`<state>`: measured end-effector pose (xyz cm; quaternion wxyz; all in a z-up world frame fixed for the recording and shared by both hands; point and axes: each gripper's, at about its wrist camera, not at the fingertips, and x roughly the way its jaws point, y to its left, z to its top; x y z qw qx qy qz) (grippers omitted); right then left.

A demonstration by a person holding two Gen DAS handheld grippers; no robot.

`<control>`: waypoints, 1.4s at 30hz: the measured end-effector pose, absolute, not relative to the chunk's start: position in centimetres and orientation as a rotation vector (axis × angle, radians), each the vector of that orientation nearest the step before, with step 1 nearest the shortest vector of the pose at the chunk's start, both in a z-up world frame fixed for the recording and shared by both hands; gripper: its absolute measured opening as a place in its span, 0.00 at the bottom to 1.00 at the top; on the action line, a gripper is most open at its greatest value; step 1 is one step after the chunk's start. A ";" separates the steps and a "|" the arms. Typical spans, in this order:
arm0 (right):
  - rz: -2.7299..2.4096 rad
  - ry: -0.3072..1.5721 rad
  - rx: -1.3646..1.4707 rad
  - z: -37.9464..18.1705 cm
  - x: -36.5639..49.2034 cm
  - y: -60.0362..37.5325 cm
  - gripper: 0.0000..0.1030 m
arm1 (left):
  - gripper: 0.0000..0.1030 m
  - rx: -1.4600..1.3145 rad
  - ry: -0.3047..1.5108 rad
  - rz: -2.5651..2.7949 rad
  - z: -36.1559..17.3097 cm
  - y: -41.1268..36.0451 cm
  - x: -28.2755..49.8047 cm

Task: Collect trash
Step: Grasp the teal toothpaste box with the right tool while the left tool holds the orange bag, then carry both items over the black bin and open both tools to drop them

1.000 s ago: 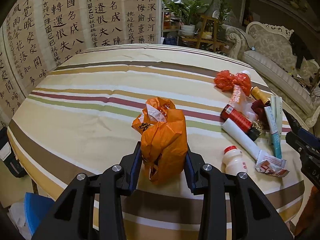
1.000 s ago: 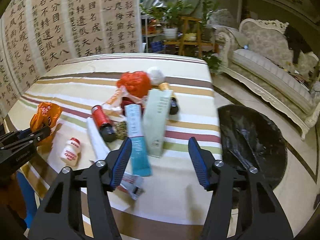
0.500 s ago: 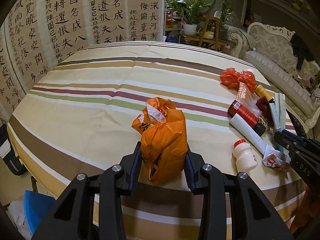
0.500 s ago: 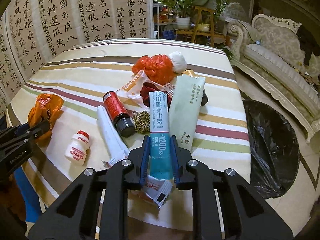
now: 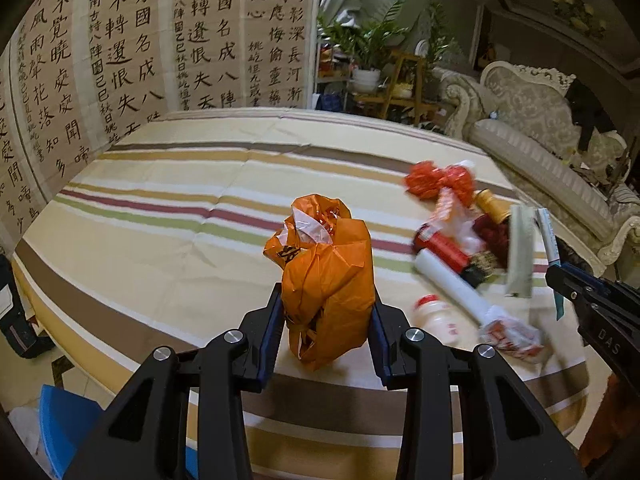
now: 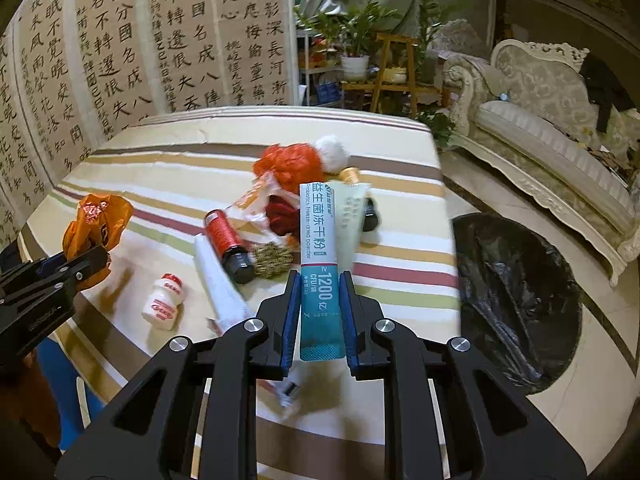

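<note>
My left gripper is shut on a crumpled orange plastic bag and holds it over the striped tablecloth. My right gripper is shut on a long teal and white probiotics box, lifted above the table. The bag also shows at the left of the right wrist view. A black-lined trash bin stands on the floor right of the table.
On the table lie a red bag, a red bottle, a small white yogurt bottle, a white tube, a pale green box and a wrapper. A sofa stands at the right.
My right gripper closed on the teal box and lifted it off the table. My left gripper kept hold of the orange bag and shifted slightly.
</note>
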<state>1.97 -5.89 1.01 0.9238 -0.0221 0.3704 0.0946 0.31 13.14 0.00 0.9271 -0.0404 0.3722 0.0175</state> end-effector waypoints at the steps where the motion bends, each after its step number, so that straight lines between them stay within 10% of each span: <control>1: 0.185 0.757 -0.041 1.1 1.9 -6.4 0.18 | 0.37 -0.084 0.756 0.027 0.2 12.8 0.2; 42: -0.110 0.752 0.149 -1.7 3.7 -26.4 0.19 | 0.37 0.129 0.746 -0.330 -0.4 -11.2 5.9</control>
